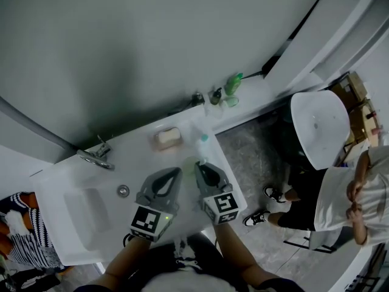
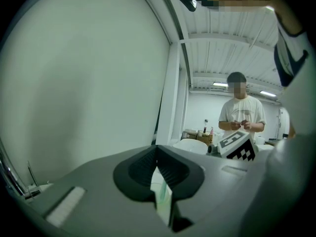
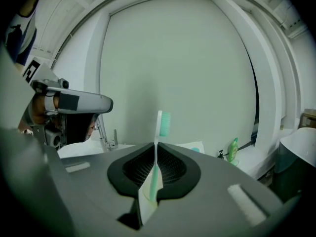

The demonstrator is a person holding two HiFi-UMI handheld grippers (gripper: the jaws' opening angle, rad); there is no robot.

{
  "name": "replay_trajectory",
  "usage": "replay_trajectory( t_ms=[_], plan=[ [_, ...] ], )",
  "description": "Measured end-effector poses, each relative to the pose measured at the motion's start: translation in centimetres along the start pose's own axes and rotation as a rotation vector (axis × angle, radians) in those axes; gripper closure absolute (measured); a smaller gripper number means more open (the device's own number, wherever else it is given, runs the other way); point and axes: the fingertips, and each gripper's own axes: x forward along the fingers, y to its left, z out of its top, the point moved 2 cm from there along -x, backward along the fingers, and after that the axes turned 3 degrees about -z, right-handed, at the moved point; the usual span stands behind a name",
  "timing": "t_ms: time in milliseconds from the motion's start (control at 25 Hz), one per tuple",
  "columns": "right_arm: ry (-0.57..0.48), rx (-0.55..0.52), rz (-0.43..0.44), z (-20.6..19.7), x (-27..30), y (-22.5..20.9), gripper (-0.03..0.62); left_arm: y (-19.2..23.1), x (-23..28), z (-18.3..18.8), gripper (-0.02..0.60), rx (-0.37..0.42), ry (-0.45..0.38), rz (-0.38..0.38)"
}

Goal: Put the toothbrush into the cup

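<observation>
My right gripper [image 3: 156, 151] is shut on a white toothbrush [image 3: 159, 132]. The brush stands upright between the pads, its teal bristle head above the jaw tips. From the head view the right gripper [image 1: 199, 166] hovers over the white counter [image 1: 146, 157], with the left gripper [image 1: 175, 173] close beside it. Just beyond their tips stands a pale translucent cup [image 1: 200, 136] with a teal spot; the cup [image 3: 193, 147] also shows low behind the jaws. The left gripper [image 2: 157, 153] is shut, and I cannot make out anything held in it. Only a pale sliver shows in the slit under its tips.
A chrome faucet [image 1: 96, 155] and basin with drain [image 1: 123, 191] lie to the left. A soap dish [image 1: 167, 137] sits behind the grippers. A green bottle [image 1: 233, 84] and dark bottle [image 1: 216, 96] stand far right. A person [image 1: 358, 193] and white round lid [image 1: 319, 126] are right.
</observation>
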Motion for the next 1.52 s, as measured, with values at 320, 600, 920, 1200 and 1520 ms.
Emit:
replay_trajectory(
  t_ms=[320,600,920,1200,1520],
  plan=[
    [0.063,0.012,-0.003,-2.5,0.1,0.0,0.565,-0.1,-0.1,-0.2,0.581,0.008,-0.002,-0.008],
    [0.102,0.028,-0.007,-3.7,0.2,-0.1,0.56,-0.2,-0.2,-0.2,0.581,0.0,0.005,-0.006],
    [0.159,0.054,0.003,-5.1,0.3,-0.1,0.556,-0.2,-0.4,-1.0,0.581,0.015,0.015,-0.018],
    [0.19,0.051,0.009,-6.1,0.5,-0.1,0.554,-0.4,-0.3,-0.4,0.581,0.002,0.011,-0.018],
    [0.236,0.029,0.028,-6.2,0.6,0.5,0.549,-0.4,-0.3,-0.4,0.581,0.006,0.012,-0.017]
  ],
)
